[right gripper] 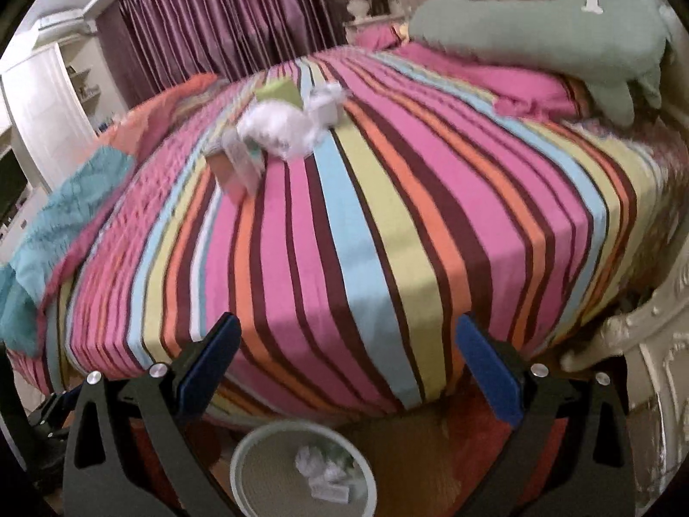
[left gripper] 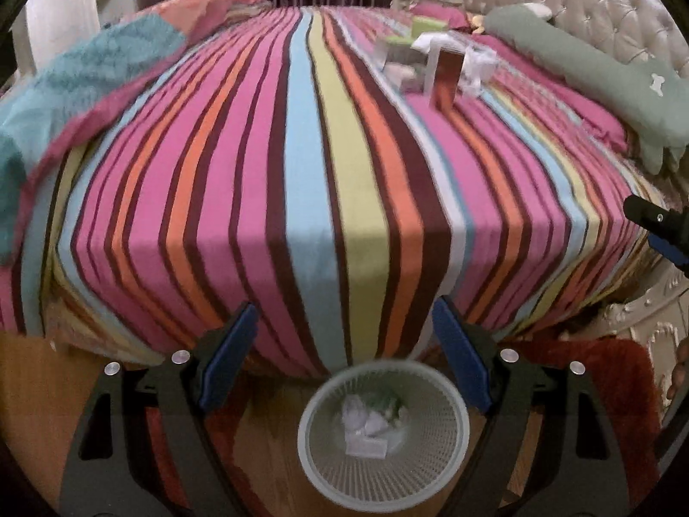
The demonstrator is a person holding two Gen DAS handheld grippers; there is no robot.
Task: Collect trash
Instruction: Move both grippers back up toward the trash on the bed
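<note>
A white mesh wastebasket (left gripper: 301,422) stands on the floor at the foot of the bed and holds crumpled paper (left gripper: 366,422). My left gripper (left gripper: 346,357) hangs open above it, nothing between its blue pads. The right gripper (right gripper: 349,366) is open and empty too, with the wastebasket (right gripper: 241,452) just below it. On the striped bedspread (left gripper: 301,172), far off near the pillows, lies a pile of trash: a brown box (left gripper: 448,73), white paper (left gripper: 478,64) and a green box (left gripper: 426,26). The right wrist view shows the same white wad (right gripper: 280,129) and green box (right gripper: 277,90).
A green plush cushion (right gripper: 560,38) lies by the tufted headboard. A teal blanket (left gripper: 86,73) is bunched on the bed's left side. A red rug (left gripper: 603,366) covers the wooden floor beside the carved cream bed frame (right gripper: 646,344). Purple curtains hang behind.
</note>
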